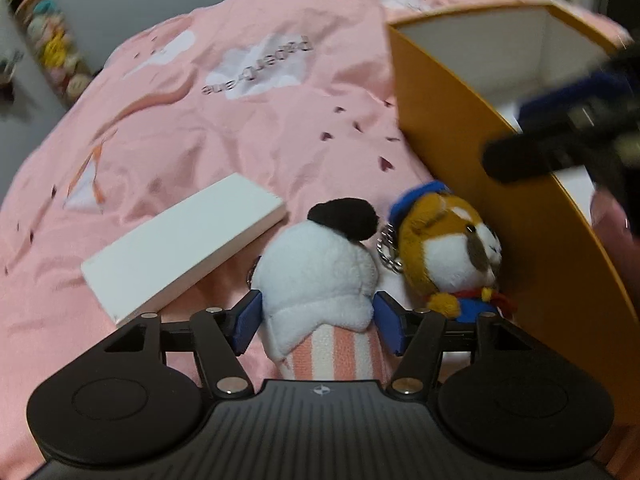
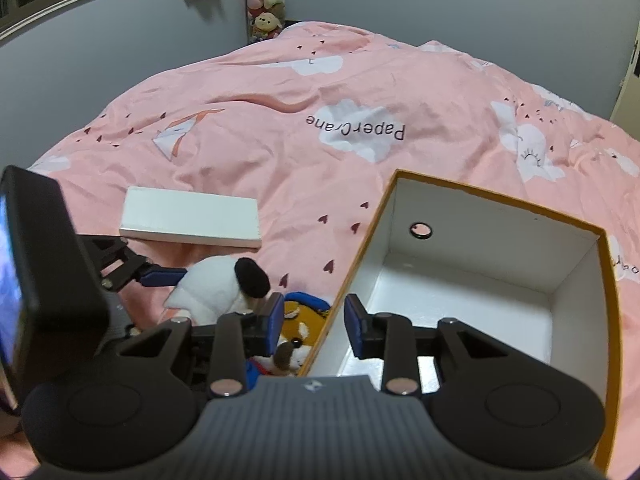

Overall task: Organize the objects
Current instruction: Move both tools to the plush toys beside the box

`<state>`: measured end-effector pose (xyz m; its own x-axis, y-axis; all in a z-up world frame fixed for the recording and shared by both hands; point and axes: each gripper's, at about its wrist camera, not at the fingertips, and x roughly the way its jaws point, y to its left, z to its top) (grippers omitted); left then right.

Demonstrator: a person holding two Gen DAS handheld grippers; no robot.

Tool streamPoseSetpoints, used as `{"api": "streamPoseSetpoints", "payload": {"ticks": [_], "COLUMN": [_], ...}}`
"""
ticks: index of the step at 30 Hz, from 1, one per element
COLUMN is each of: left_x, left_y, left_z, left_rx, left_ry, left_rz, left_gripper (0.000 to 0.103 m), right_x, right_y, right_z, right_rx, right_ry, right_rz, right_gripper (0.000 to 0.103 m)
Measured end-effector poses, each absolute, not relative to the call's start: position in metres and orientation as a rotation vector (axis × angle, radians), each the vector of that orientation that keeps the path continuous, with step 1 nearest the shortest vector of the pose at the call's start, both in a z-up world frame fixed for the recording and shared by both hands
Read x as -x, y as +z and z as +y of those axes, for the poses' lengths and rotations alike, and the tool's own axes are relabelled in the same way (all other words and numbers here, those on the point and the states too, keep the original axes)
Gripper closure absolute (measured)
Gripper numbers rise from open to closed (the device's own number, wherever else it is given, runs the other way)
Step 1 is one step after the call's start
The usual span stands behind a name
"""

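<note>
White plush [image 1: 316,276] lies lengthwise between spread left fingers [image 1: 248,320], black tip away; right fingers [image 2: 276,320] straddle box wall [image 2: 344,280].

Left wrist view looks steeply down, close over the white plush [image 1: 316,276]; right wrist view faces down over the orange box [image 2: 460,196]. Both share the bed [image 2: 280,80].

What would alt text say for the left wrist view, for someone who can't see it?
An open left gripper straddles a white plush toy with a black ear, lying on a pink bedspread. Right of it a brown plush in a blue cap leans against an orange box; a flat white box lies left.
</note>
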<state>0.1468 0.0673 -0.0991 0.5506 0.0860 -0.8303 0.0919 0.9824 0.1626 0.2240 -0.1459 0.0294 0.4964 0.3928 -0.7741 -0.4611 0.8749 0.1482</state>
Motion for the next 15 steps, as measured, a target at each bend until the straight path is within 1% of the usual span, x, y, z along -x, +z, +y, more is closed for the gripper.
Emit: {"api": "streamPoseSetpoints", "payload": {"ticks": [4,7,9,10,11,15], "left_x": [-0.141,-0.132,-0.126,-0.123,-0.121,-0.115], "left_y": [-0.088,-0.084,-0.084,-0.084,-0.085,-0.086], "left_z": [0.091,0.121,0.141,0.149,0.155,0.167], "left_rx": [-0.057,0.132,0.246,0.293,0.325,0.397], "left_ry": [0.011,0.029,0.038,0.037,0.035,0.035], "left_rz": [0.984,0.999,1.009,1.013,1.014,1.0], "left_gripper": [0.039,0.04,0.04,0.041,0.041,0.042], "right_x": [-0.218,-0.215,-0.213,-0.211,-0.21,-0.21], "right_y": [0.033,0.033,0.029,0.026,0.021,0.001], "right_z": [-0.135,-0.12,-0.103,-0.095,-0.085,-0.054], "right_rx": [0.108,0.167,0.25,0.298,0.362,0.527], "right_ry": [0.565,0.622,0.645,0.65,0.645,0.606], "right_rz": [0.911,0.929,0.953,0.962,0.974,0.996], "right_gripper": [0.068,0.068,0.062,0.056,0.052,0.051]}}
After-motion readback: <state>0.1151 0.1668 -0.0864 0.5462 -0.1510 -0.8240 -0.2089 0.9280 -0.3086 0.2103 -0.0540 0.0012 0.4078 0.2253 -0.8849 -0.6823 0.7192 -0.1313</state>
